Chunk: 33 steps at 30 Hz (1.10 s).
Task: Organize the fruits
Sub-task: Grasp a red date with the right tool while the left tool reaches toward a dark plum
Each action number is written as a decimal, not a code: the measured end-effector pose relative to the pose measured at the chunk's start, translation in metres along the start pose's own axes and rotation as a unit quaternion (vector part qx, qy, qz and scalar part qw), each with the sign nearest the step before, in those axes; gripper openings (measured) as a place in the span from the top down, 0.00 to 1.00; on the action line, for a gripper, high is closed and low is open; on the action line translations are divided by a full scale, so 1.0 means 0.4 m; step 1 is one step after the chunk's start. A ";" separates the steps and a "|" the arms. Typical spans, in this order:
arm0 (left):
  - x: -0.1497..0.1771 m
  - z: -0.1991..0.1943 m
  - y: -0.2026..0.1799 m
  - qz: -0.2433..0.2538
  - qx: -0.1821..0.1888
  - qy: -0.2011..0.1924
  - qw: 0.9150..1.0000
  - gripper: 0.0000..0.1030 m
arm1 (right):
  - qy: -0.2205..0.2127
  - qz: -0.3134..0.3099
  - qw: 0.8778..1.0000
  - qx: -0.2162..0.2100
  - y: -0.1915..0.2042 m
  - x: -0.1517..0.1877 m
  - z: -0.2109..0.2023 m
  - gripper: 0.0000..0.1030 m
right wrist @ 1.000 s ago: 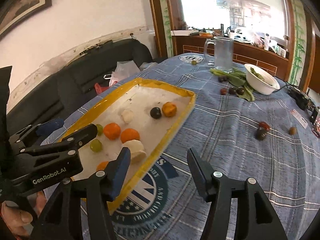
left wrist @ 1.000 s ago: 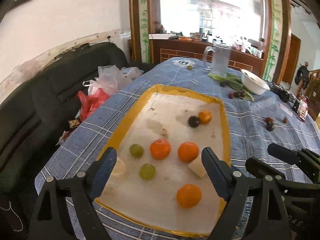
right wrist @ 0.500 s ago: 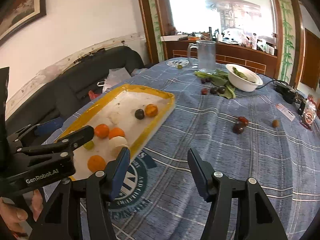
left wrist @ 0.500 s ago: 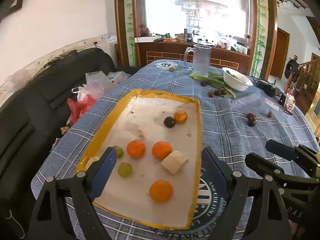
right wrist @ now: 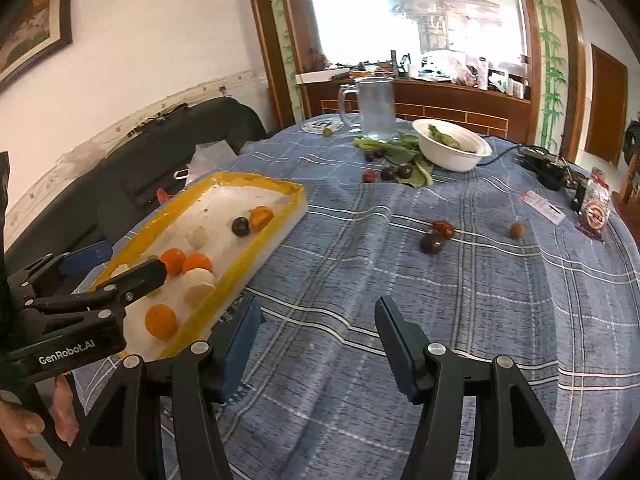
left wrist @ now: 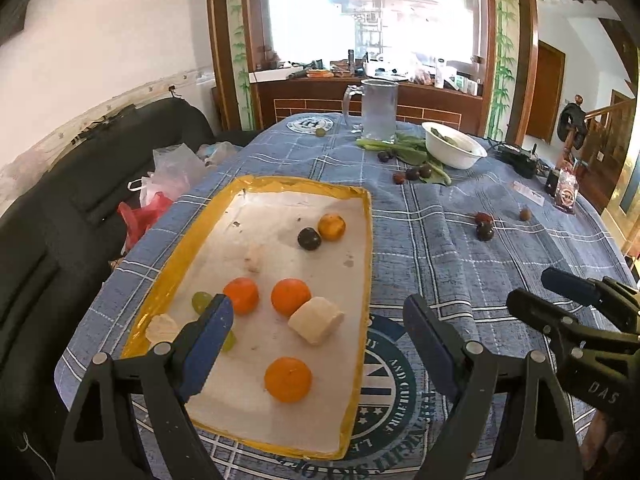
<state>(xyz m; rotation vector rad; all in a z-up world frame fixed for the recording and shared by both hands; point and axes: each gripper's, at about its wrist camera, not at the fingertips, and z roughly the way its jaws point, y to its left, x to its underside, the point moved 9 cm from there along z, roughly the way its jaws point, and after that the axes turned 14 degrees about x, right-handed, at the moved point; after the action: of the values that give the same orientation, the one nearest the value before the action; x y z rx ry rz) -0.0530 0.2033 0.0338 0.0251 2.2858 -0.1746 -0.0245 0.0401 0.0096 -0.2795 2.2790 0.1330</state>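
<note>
item: right gripper [right wrist: 316,344], jaws apart, empty; left gripper [left wrist: 316,336] likewise, over the tray [left wrist: 362,280]. stray dark fruits [right wrist: 436,238] at one o'clock, probably plums. approach low, straddle one fruit, close gently, carry to the tray.

A yellow-rimmed white rectangular tray [left wrist: 362,264] lies flat on the tablecloth, holding four round orange tangerines [left wrist: 287,379], one dark plum [left wrist: 309,238], two green grapes [left wrist: 201,301] and pale cut chunks [left wrist: 316,326].
</note>
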 end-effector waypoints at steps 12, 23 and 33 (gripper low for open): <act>-0.084 0.026 -0.085 0.009 0.048 0.002 0.999 0.16 | 0.017 0.057 0.997 0.052 -0.219 0.010 0.000 0.38; -0.308 0.092 -0.281 0.000 0.161 -0.029 0.987 0.14 | 0.004 0.147 0.980 0.137 -0.537 -0.087 -0.058 0.39; -0.240 0.381 -0.287 -0.076 0.190 0.030 0.978 0.29 | 0.057 0.146 0.984 0.082 -0.498 -0.124 0.141 0.39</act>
<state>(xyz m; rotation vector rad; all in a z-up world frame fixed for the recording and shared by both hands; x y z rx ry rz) 0.1156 0.0729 0.0199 0.0547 2.2817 -0.6962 0.0969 -0.1347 0.0086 0.1371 2.4163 0.0807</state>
